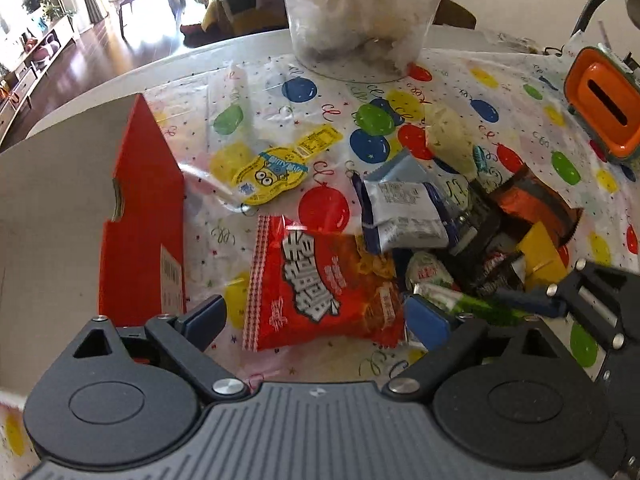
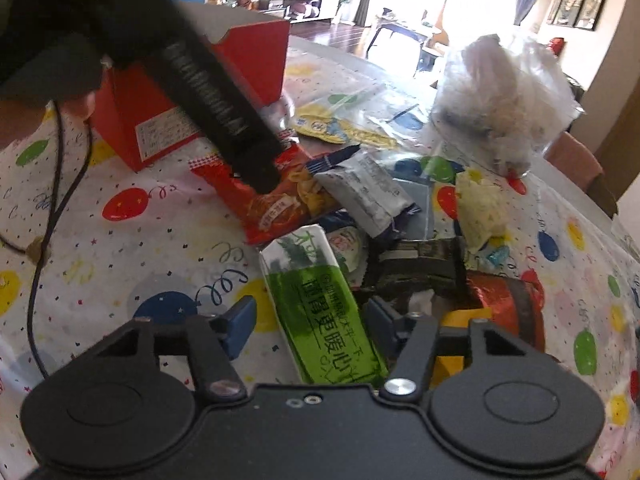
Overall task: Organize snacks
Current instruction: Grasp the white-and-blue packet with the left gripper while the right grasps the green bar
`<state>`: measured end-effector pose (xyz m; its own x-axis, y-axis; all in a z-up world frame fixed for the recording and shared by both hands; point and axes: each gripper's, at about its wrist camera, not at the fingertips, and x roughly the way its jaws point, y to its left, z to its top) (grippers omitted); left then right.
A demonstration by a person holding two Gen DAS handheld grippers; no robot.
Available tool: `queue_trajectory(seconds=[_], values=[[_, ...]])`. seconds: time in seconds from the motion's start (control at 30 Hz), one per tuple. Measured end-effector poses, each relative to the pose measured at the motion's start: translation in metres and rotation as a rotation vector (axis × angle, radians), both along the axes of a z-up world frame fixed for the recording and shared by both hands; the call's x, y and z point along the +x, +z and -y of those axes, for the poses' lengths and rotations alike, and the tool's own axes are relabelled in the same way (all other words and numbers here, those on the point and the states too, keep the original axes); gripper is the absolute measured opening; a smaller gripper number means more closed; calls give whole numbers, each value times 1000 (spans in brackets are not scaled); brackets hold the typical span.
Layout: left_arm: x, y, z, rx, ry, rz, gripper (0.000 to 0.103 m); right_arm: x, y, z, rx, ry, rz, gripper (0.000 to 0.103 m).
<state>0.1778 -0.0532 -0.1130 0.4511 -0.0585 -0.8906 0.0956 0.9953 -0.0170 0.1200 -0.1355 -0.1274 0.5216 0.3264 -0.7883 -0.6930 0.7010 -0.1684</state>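
Between the right gripper's (image 2: 310, 326) fingers (image 2: 240, 326) lies a green packet (image 2: 320, 312).

Red crisp packet (image 1: 324, 288) flat, face up, beside red box (image 1: 144, 216). Grey sachet (image 1: 404, 212) tilted atop snack heap (image 1: 492, 240). Green-white packet (image 2: 320, 308) leaning on heap edge. Yellow minion pack (image 1: 272, 176) lying apart.

Table (image 1: 100, 80): balloon-print cloth (image 1: 500, 92), snack pile (image 1: 420, 220), red box (image 1: 140, 208).
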Motion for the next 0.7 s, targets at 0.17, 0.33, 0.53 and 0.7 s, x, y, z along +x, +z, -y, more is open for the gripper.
queue_trajectory(seconds=[0.17, 0.33, 0.53, 0.7], values=[[24, 4, -4, 6, 52, -51, 95, 6, -6, -4, -18, 22, -8, 52], [38, 3, -13, -61, 182, -114, 93, 9, -9, -5, -23, 41, -17, 50], [45, -5, -29, -182, 375, -200, 91, 5, -10, -3, -12, 56, -21, 44], [47, 1, -12, -138, 329, -169, 89, -3, -8, 1, 9, 54, -36, 41]])
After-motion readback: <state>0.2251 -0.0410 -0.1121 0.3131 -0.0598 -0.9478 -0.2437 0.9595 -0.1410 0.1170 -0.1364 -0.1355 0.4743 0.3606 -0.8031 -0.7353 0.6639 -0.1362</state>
